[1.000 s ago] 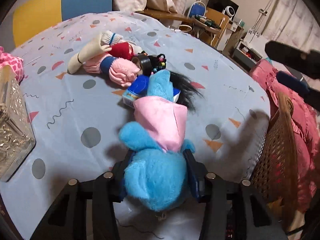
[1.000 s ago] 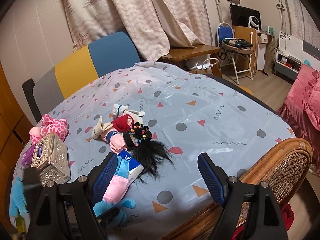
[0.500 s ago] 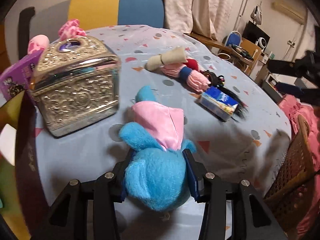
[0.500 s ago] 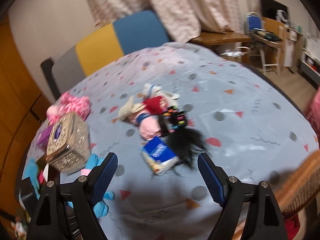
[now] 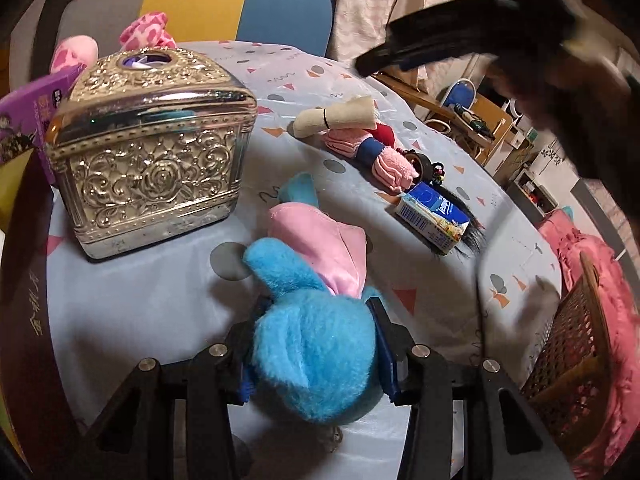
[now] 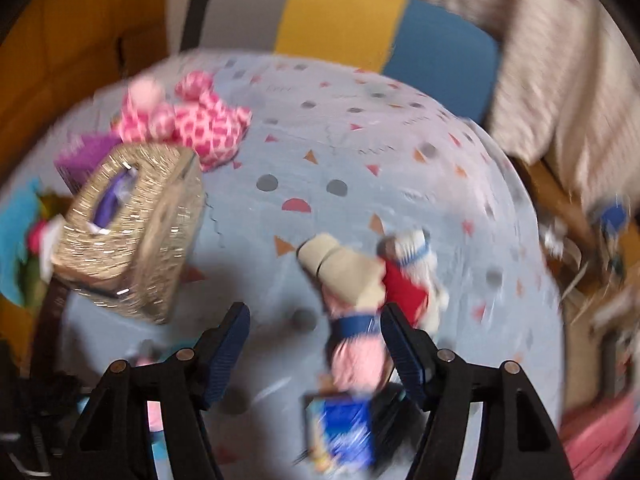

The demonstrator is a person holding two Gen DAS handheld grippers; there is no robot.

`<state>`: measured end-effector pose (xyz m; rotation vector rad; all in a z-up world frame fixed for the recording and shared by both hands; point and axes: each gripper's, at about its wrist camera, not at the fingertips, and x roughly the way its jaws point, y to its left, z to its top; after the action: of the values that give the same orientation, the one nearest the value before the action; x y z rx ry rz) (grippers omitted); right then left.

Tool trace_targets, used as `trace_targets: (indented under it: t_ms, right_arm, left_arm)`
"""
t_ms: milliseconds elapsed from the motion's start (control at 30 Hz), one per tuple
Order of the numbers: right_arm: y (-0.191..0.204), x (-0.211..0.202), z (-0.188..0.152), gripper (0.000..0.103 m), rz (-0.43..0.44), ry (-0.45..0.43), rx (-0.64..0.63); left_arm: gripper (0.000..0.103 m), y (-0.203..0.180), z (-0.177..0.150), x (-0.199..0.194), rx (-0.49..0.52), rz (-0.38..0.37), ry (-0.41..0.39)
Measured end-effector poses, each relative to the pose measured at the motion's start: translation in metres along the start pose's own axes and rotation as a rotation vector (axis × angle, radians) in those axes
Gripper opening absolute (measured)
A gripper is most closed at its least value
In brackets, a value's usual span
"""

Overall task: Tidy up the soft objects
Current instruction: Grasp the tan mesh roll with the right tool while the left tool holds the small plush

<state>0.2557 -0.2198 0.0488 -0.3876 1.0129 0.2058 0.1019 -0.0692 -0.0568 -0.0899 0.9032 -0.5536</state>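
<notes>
My left gripper is shut on a blue plush toy with a pink hood, resting on the table beside the silver tissue box. A rag doll with pink, red and beige parts lies further back. My right gripper is open and empty, hovering above that doll; its view is blurred. A pink spotted plush sits at the far left behind the tissue box. The right gripper shows as a dark blur at the upper right of the left wrist view.
A blue tissue packet and black hair piece lie right of the plush. A purple book stands behind the tissue box. A wicker chair is at the table's right edge. A yellow and blue chair stands behind.
My left gripper carried the blue plush leftward, close to the tissue box. My right gripper swung left and forward over the doll, still open.
</notes>
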Motion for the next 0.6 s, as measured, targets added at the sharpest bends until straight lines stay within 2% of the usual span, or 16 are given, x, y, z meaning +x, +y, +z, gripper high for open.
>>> trace_targets:
  t_ms: [167, 367, 400, 433, 467, 600]
  right_arm:
    - [0.006, 0.064, 0.038, 0.075, -0.026, 0.176, -0.182]
    - [0.014, 0.128, 0.045, 0.075, -0.087, 0.331, -0.294]
    - [0.013, 0.133, 0.044, 0.072, -0.103, 0.337, -0.295]
    - [0.012, 0.138, 0.043, 0.054, -0.118, 0.342, -0.291]
    - [0.01, 0.141, 0.042, 0.048, -0.122, 0.344, -0.281]
    - [0.003, 0.12, 0.037, 0.045, -0.096, 0.276, -0.237]
  left_arm:
    - [0.048, 0.003, -0.001, 0.0, -0.011, -0.019, -0.001]
    - [0.049, 0.009, -0.001, 0.0, -0.028, -0.038, 0.004]
    - [0.05, 0.009, -0.001, 0.0, -0.029, -0.039, 0.004]
    - [0.05, 0.01, -0.001, 0.0, -0.031, -0.039, 0.004]
    - [0.05, 0.01, -0.001, 0.0, -0.032, -0.041, 0.004]
    - [0.05, 0.01, -0.001, -0.001, -0.032, -0.037, 0.001]
